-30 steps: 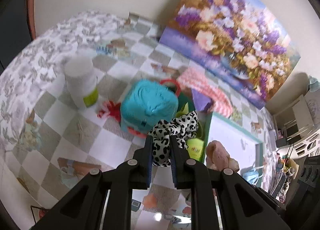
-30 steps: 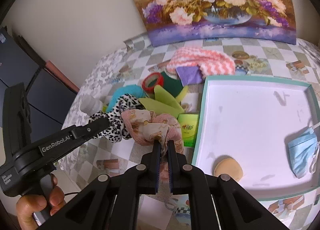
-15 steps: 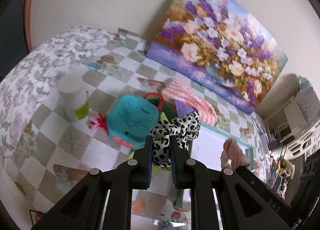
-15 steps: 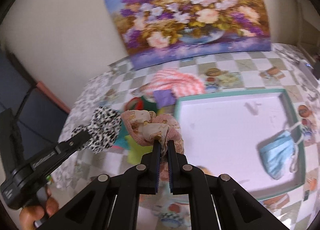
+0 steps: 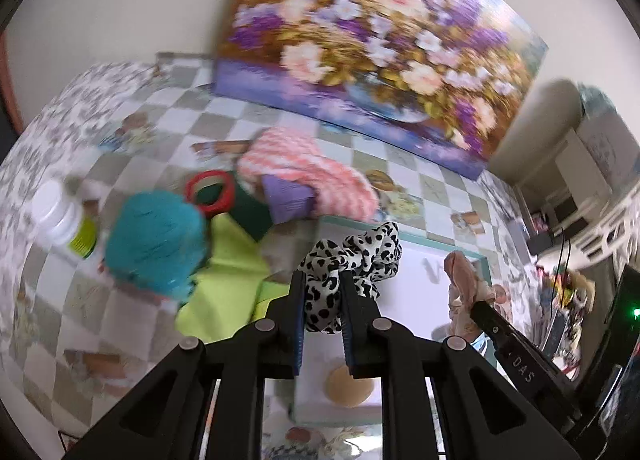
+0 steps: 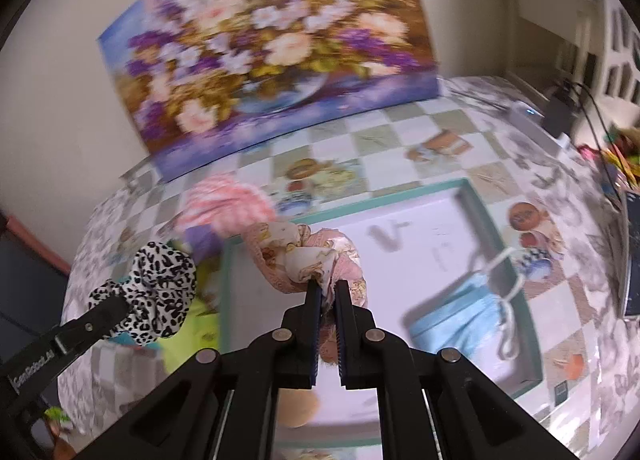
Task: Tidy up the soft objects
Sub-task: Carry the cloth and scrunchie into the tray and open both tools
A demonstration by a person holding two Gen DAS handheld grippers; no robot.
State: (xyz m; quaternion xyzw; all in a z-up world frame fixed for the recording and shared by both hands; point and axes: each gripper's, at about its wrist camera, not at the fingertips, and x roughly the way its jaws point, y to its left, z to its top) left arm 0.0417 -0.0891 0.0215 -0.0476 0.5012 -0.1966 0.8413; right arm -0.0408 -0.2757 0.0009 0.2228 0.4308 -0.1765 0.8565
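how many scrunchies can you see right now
2: the leopard-print scrunchie clamped in the left hand-held gripper, and the pink scrunchie in the right hand-held gripper. The pile could hide more.

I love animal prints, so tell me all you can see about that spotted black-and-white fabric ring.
The spotted scrunchie is a ruffled ring of smooth white cloth with black leopard-like blotches. It looks soft and bunched. The left gripper is shut on its lower part and holds it in the air, over the near edge of the white tray. Nothing else touches it.
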